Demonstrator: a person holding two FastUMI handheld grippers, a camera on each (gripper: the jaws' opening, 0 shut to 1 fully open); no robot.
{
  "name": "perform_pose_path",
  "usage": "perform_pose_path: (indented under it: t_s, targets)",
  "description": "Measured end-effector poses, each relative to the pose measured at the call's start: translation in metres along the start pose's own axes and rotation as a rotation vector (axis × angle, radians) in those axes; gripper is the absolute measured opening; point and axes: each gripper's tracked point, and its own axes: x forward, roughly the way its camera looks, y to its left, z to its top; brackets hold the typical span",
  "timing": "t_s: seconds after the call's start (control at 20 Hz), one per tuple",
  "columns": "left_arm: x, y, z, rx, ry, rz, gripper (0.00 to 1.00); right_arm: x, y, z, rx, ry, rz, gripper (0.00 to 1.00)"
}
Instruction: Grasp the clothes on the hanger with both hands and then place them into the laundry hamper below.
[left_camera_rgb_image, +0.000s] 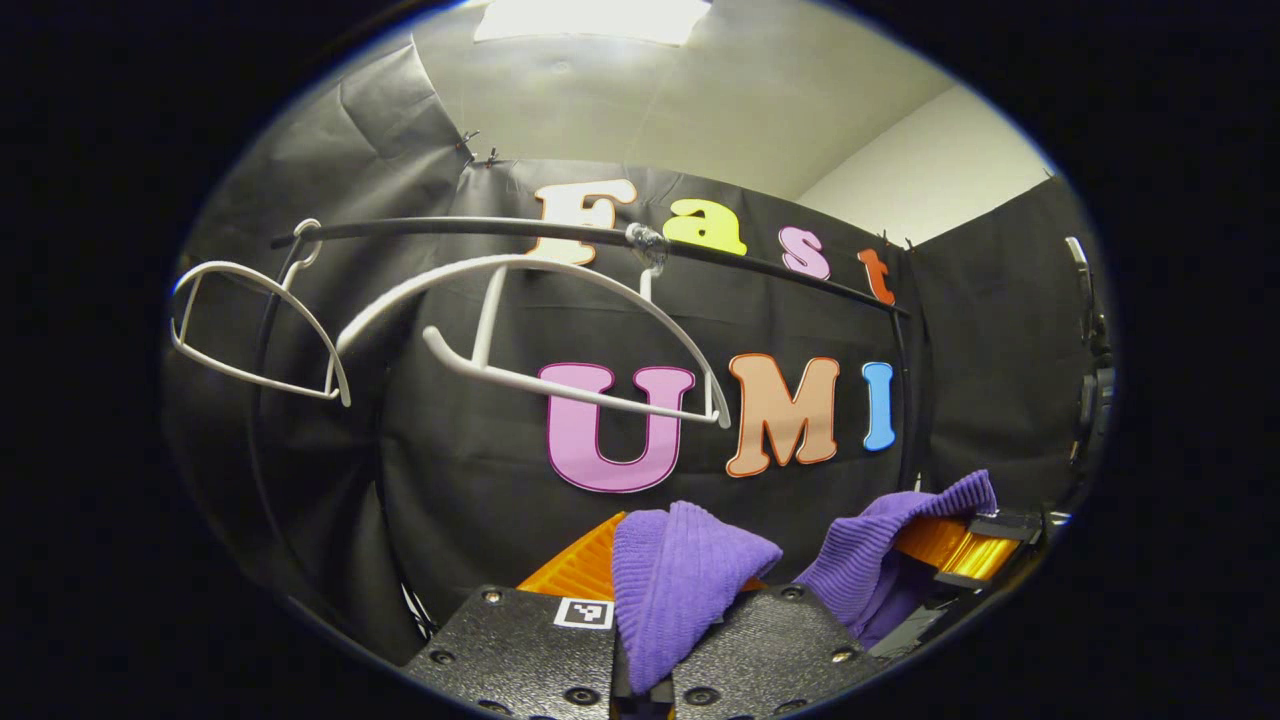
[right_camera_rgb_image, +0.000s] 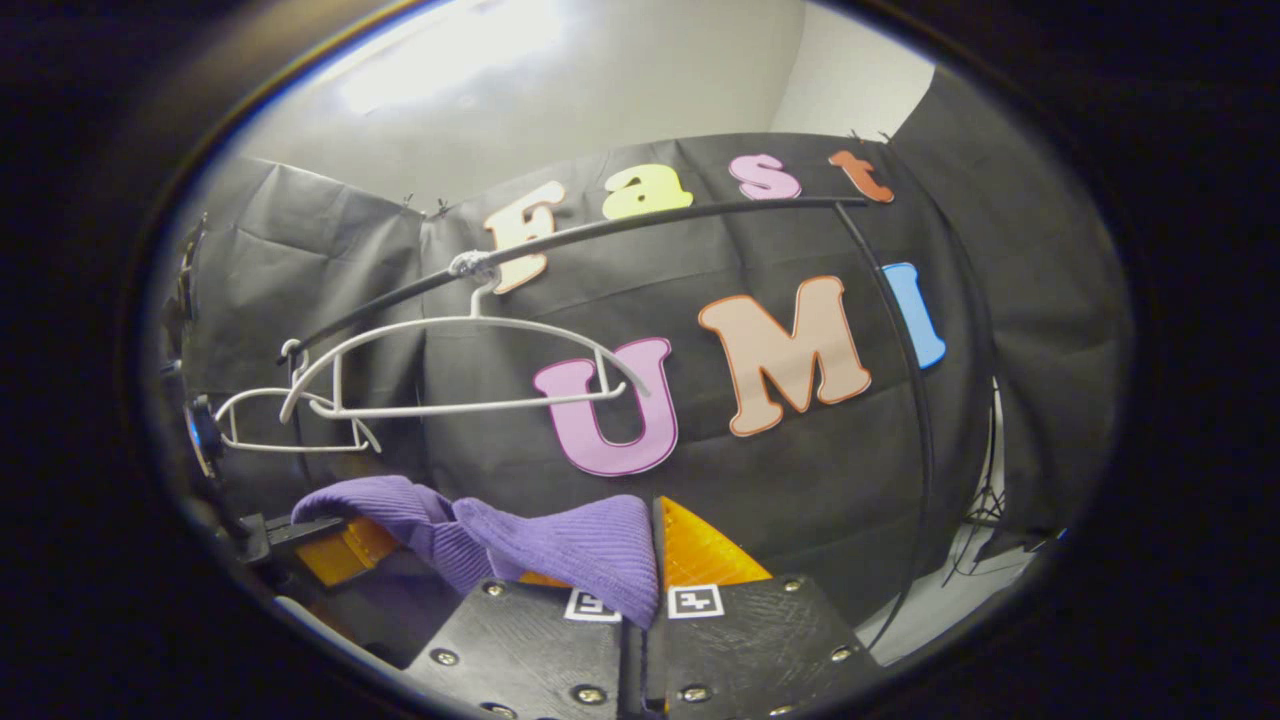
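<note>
Both clamped, apparently, on purple garment (left_camera_rgb_image: 680, 580): left gripper (left_camera_rgb_image: 640, 640), right gripper (right_camera_rgb_image: 640, 610); below two bare hangers (left_camera_rgb_image: 530, 340).

- Left gripper (left_camera_rgb_image: 645, 590): textured black housing plates, round screws, a square black-and-white marker.
- Right gripper (right_camera_rgb_image: 640, 600): matching black plates, screws, two square markers.

black rail (left_camera_rgb_image: 450, 228) against black cloth wall (left_camera_rgb_image: 480, 470), pale ceiling (left_camera_rgb_image: 700, 90)
</note>
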Motion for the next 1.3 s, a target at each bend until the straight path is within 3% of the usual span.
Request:
perform_pose_path:
  t_s: [0.2, 0.65, 0.75, 0.9, 1.05, 1.3]
  targets:
    - [0.005, 0.000, -0.050, -0.001, 0.020, -0.001, 0.05, 0.015, 0.009, -0.058, 0.007, 0.098, 0.037, 0.06]
    - [0.024, 0.038, -0.183, -0.012, 0.170, 0.085, 0.05, 0.033, -0.028, -0.175, 0.035, 0.272, -0.063, 0.07]
    - [0.024, 0.040, -0.213, -0.004, 0.204, 0.092, 0.06, 0.034, -0.034, -0.200, 0.017, 0.308, -0.074, 0.07]
    - [0.022, 0.053, -0.244, 0.023, 0.231, 0.169, 0.06, 0.037, -0.046, -0.233, -0.027, 0.341, -0.078, 0.07]
    - [0.022, 0.043, -0.288, -0.002, 0.292, 0.177, 0.10, 0.040, -0.058, -0.267, -0.062, 0.389, -0.090, 0.08]
    - [0.007, 0.055, -0.335, 0.010, 0.359, 0.285, 0.10, 0.046, -0.058, -0.323, -0.067, 0.475, 0.020, 0.07]
